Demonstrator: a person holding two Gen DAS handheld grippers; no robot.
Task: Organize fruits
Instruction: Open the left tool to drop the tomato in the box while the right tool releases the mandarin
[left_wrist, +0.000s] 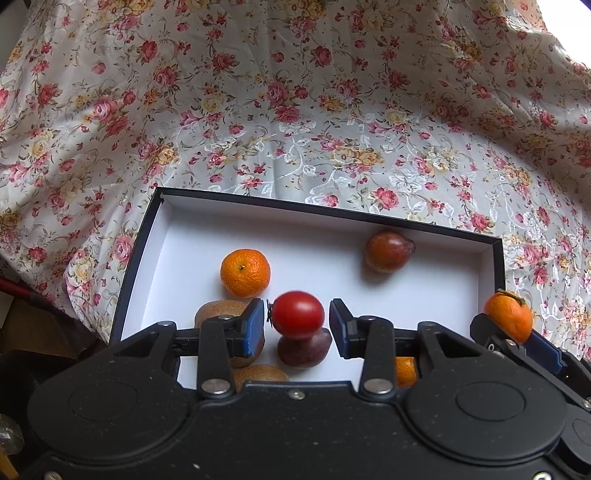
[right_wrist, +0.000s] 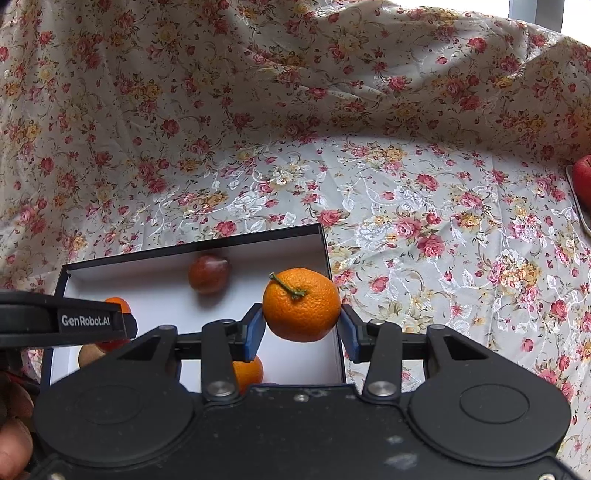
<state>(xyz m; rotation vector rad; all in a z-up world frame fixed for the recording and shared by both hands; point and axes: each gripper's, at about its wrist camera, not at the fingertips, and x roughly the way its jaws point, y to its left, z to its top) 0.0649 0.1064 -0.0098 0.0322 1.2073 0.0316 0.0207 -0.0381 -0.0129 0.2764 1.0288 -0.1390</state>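
My left gripper (left_wrist: 297, 325) hangs over the dark-rimmed white box (left_wrist: 495, 266). A red tomato (left_wrist: 298, 314), slightly blurred, sits between its blue pads with a thin gap on each side, so the jaws are open. Under it in the box lie a dark plum (left_wrist: 303, 349), two kiwis (left_wrist: 218, 314), a tangerine (left_wrist: 245, 273) and a red-brown fruit (left_wrist: 388, 251). My right gripper (right_wrist: 303, 326) is shut on a stemmed tangerine (right_wrist: 301, 304) above the box's right wall (right_wrist: 325, 251). That held tangerine (left_wrist: 509, 319) also shows at the right of the left wrist view.
A floral cloth (right_wrist: 443, 221) covers the table and rises behind it. A red apple (right_wrist: 583, 181) lies at the far right edge. Another tangerine (right_wrist: 247, 373) rests near the box's front. A person's hand (right_wrist: 14, 443) shows at lower left.
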